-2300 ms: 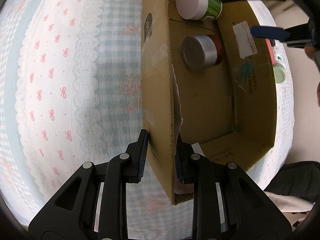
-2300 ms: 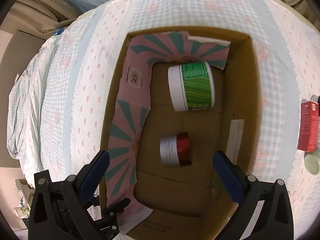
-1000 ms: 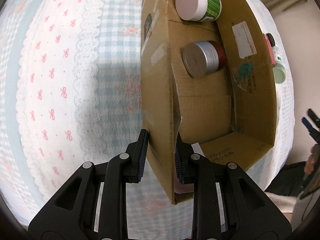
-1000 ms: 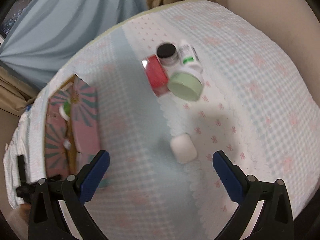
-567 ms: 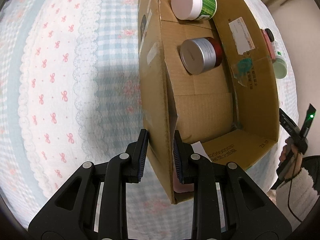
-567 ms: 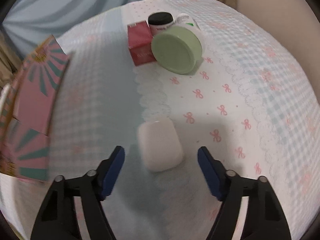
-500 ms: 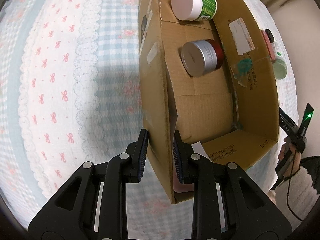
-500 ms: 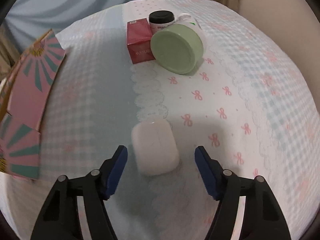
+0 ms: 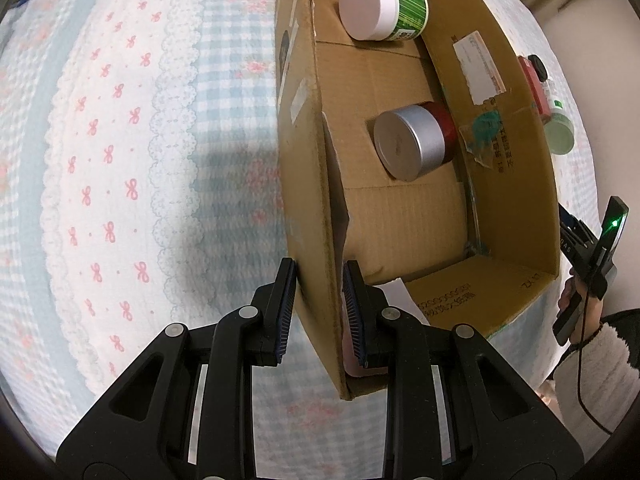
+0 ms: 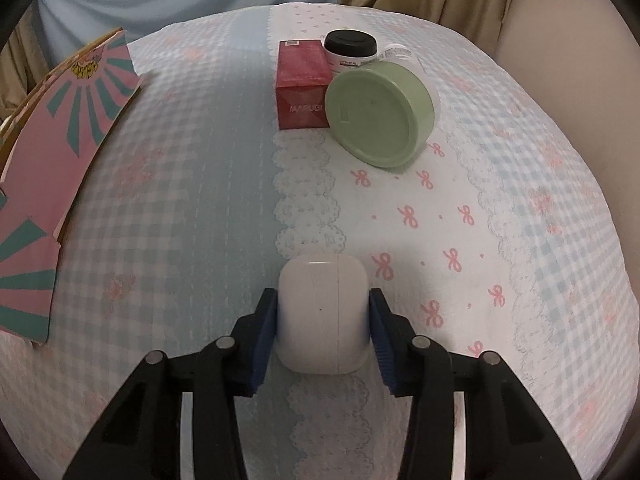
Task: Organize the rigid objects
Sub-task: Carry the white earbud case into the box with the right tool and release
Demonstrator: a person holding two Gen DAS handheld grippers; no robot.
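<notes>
My left gripper (image 9: 319,280) is shut on the near left wall of the open cardboard box (image 9: 404,216). Inside the box lie a white-lidded jar with a green label (image 9: 374,4) and a red tin with a silver lid (image 9: 408,142). In the right wrist view, my right gripper (image 10: 322,306) points down at the bedspread. Its jaws are closing on a small white rounded case (image 10: 322,320), and both blue pads touch the case's sides. The case rests on the cloth.
Beyond the case, a red carton (image 10: 302,84), a pale green round jar (image 10: 376,110), a black-lidded jar (image 10: 351,46) and a small white bottle (image 10: 396,53) stand clustered. The box's pink-and-teal flap (image 10: 60,152) is at the left. A person's sleeve (image 9: 592,368) shows past the box.
My right gripper came away from over the box, dropped down over the white case and closed from wide open onto its sides. My left gripper kept its hold on the box wall.
</notes>
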